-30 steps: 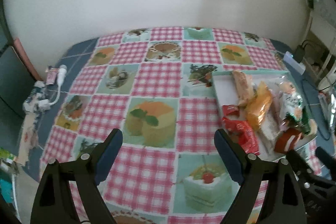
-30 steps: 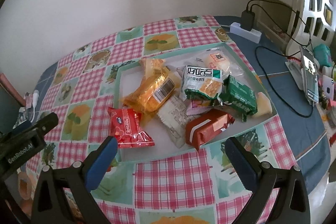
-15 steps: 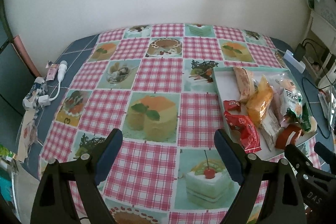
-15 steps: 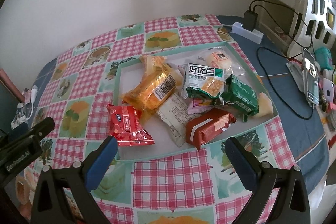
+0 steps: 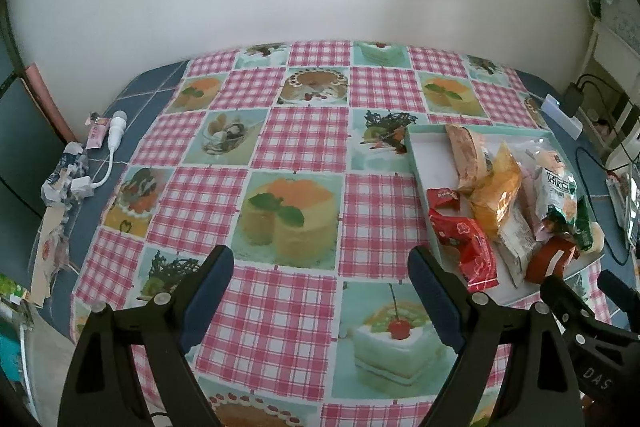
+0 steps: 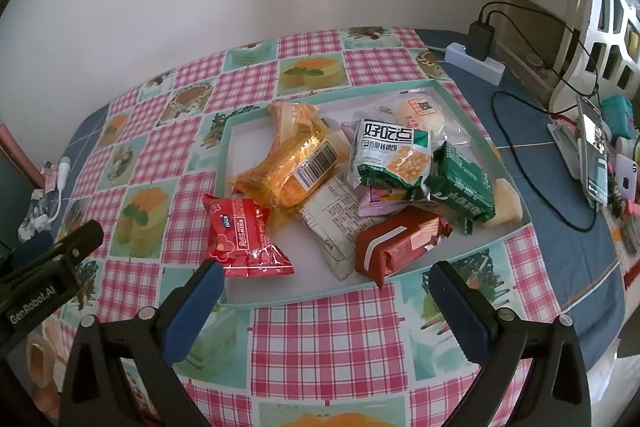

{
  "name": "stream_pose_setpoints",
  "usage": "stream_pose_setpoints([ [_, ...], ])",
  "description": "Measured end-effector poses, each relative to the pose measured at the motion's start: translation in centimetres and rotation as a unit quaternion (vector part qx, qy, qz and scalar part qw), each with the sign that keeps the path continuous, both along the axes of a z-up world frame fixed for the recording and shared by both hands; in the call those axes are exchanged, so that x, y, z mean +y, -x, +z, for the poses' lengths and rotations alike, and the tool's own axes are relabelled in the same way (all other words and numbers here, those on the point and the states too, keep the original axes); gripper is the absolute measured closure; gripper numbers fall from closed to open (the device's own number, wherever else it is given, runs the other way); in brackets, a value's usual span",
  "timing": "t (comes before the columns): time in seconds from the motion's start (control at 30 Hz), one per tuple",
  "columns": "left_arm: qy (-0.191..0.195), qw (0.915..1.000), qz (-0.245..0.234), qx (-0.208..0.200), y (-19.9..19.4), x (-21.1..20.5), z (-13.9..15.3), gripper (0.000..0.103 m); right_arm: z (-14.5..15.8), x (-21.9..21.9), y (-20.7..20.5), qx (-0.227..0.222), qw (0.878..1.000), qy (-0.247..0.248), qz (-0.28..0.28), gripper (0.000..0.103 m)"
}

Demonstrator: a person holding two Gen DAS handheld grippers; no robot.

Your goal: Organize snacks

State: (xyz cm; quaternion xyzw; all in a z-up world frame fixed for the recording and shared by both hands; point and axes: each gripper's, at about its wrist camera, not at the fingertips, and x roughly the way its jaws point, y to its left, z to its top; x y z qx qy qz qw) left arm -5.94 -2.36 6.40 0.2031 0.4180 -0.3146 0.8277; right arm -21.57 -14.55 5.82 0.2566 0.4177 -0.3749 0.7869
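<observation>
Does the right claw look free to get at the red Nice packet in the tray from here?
Probably yes. The right claw stands open and empty just short of the tray, and the red Nice packet lies at the near corner on top, with nothing over it; only the tray's low rim lies between.

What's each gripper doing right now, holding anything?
Left gripper: open, empty, above the tablecloth.
Right gripper: open, empty, near the snack tray.

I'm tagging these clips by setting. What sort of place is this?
Most likely a room in a home: a table under a cake-print checked tablecloth set against a plain wall, a tray of packaged snacks, and a power strip with a charger plugged in.
</observation>
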Motion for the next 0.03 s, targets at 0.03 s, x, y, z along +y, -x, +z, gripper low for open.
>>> stream_pose_setpoints([
  [0.03,0.000,1.0000,-0.001,0.001,0.04,-0.02,-0.03,0.014,-0.02,0.00,0.00,0.000,1.000,0.000,0.000,0.000],
])
